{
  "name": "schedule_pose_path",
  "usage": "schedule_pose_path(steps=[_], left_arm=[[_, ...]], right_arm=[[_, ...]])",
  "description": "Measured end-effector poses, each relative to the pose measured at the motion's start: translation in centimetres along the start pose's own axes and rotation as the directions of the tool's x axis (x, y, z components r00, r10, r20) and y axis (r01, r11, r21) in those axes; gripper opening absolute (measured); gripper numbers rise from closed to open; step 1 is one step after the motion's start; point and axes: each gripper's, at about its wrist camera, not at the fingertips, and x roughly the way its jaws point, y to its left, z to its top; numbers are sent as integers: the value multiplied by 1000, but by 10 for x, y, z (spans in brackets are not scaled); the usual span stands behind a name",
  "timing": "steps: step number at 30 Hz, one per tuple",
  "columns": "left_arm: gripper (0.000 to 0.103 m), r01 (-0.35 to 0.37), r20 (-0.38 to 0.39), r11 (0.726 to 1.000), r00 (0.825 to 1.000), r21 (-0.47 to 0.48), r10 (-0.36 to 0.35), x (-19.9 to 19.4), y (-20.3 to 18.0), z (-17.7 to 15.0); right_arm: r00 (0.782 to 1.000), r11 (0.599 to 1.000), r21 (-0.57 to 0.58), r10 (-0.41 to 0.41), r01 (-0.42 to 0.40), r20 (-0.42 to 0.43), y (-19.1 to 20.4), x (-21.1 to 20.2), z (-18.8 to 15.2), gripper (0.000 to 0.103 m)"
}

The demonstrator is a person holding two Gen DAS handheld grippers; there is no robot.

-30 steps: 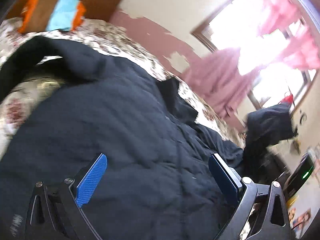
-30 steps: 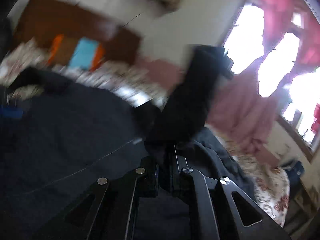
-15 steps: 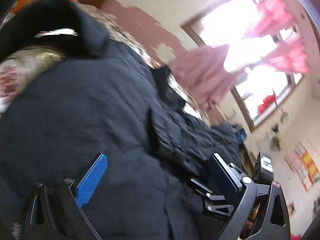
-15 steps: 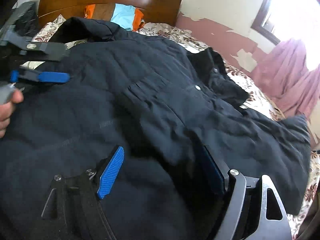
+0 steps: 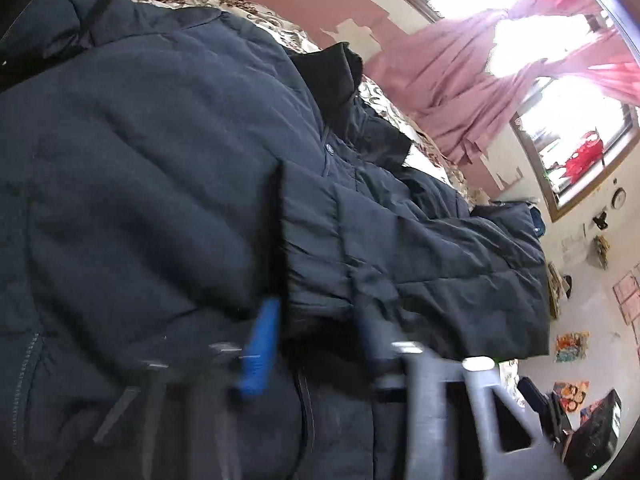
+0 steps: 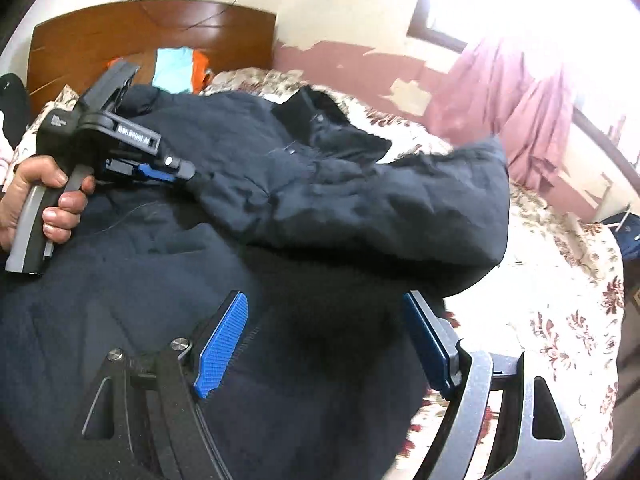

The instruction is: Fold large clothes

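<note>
Dark jacket (image 6: 320,208) spread on the bed (image 6: 560,320).
Left claw (image 6: 188,172) has just been closing, clenched on the jacket's sleeve; right claw (image 6: 324,344) released, tilted downward above the jacket.

Left tongs (image 5: 316,336) motion-blurred; coat (image 5: 160,160) hides the bed

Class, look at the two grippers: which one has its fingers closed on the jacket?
The left gripper: its fingers have just been closing and pinch the jacket. The right gripper gapes, holding nothing.

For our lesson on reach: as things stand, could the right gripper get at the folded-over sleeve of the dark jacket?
Probably yes. The right gripper is open just below the sleeve, with nothing between them; the left gripper grips the far end.
</note>
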Motion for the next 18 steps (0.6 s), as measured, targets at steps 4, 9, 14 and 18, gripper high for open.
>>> schedule_pose_path(steps=[4,9,14,18], left_arm=[[5,48,50,996,997,73,-51,-8,-13,2],[4,-64,269,973,963,224,1,-52,-44,11],[4,-190,458,949,887,253,55,-104,-49,33],[3,-237,499,946,861,222,99,-123,-31,51]], right_arm=[[996,997,77,-23,17,85,-22,-11,5,75],[984,980,197,-63,30,164,-44,-21,17,75],[985,962,269,0,-47,173,-53,7,39,75],[988,941,318,72,-112,135,-52,57,62,74]])
